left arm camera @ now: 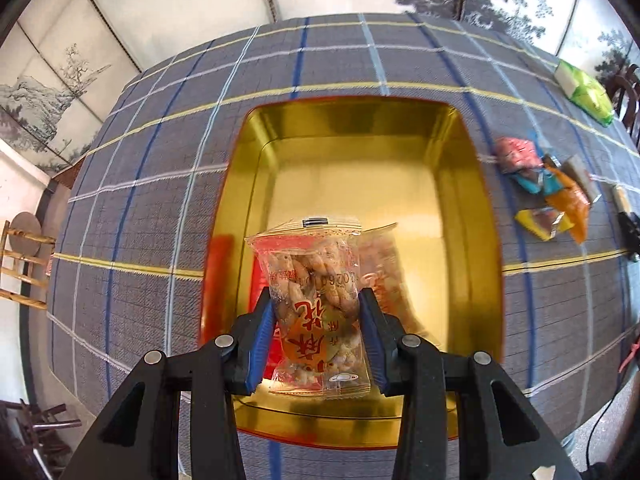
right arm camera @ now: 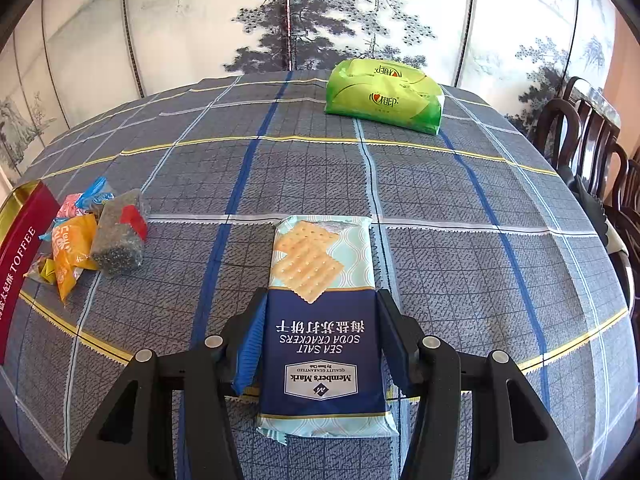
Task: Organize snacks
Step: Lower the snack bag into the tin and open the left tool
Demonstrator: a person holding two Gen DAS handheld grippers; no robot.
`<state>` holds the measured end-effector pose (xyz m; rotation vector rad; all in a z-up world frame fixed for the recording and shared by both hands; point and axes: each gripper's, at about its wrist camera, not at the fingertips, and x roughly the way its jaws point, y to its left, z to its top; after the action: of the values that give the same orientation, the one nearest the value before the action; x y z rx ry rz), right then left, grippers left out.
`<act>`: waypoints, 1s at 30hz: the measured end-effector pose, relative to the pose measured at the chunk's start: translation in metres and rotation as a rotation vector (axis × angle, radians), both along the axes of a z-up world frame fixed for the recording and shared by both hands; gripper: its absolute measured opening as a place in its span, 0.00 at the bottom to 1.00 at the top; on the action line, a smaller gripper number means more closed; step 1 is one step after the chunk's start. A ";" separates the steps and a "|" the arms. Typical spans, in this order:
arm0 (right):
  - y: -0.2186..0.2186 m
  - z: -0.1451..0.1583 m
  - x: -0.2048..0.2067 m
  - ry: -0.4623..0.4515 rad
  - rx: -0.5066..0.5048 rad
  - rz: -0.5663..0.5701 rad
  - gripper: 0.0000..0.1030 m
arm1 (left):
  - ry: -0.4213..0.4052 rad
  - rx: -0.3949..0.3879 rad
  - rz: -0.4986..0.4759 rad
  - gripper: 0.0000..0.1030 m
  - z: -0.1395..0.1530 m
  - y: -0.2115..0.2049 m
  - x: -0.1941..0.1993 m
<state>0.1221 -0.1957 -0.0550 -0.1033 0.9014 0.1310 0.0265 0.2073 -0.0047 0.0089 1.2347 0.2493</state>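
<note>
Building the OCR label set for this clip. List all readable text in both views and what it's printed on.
"SEA SALT SODA CRACKERS": cracker pack, held in the right gripper, upside down in view.
"Member's Mark": same pack, logo badge.
"TOFFEE": red side of the tin.
Twist snack packet, held in the left gripper: red Chinese characters and a date code, unreadable.
Green tissue pack: Chinese logo only.
Loose candies: too blurred.

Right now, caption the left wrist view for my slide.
Left gripper holds a clear snack packet above the open gold tin.
</note>
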 end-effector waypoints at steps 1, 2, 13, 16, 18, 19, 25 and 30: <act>0.000 0.000 0.000 0.000 0.000 0.000 0.52 | 0.001 -0.005 -0.002 0.36 -0.002 0.003 0.000; 0.000 0.000 0.000 0.000 0.000 0.000 0.52 | 0.002 -0.008 -0.002 0.36 -0.004 0.004 0.000; -0.002 0.001 0.004 0.021 -0.003 -0.002 0.53 | 0.039 0.014 0.010 0.35 -0.022 0.017 0.003; -0.004 0.002 0.009 0.052 -0.008 -0.009 0.56 | 0.038 0.014 0.004 0.35 -0.024 0.018 0.001; -0.005 0.002 0.013 0.073 -0.015 -0.010 0.57 | 0.034 0.018 0.001 0.35 -0.024 0.018 0.001; -0.004 0.002 0.014 0.080 -0.017 -0.012 0.58 | 0.034 0.018 0.002 0.35 -0.024 0.018 0.001; -0.005 0.003 0.020 0.118 -0.024 -0.035 0.58 | 0.033 0.006 0.011 0.36 -0.024 0.020 0.000; -0.005 0.004 0.021 0.134 -0.025 -0.053 0.58 | 0.031 0.017 0.001 0.39 -0.024 0.020 0.000</act>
<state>0.1430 -0.2002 -0.0511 -0.0948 1.0387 0.0779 0.0261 0.2272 -0.0285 0.0267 1.2632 0.2609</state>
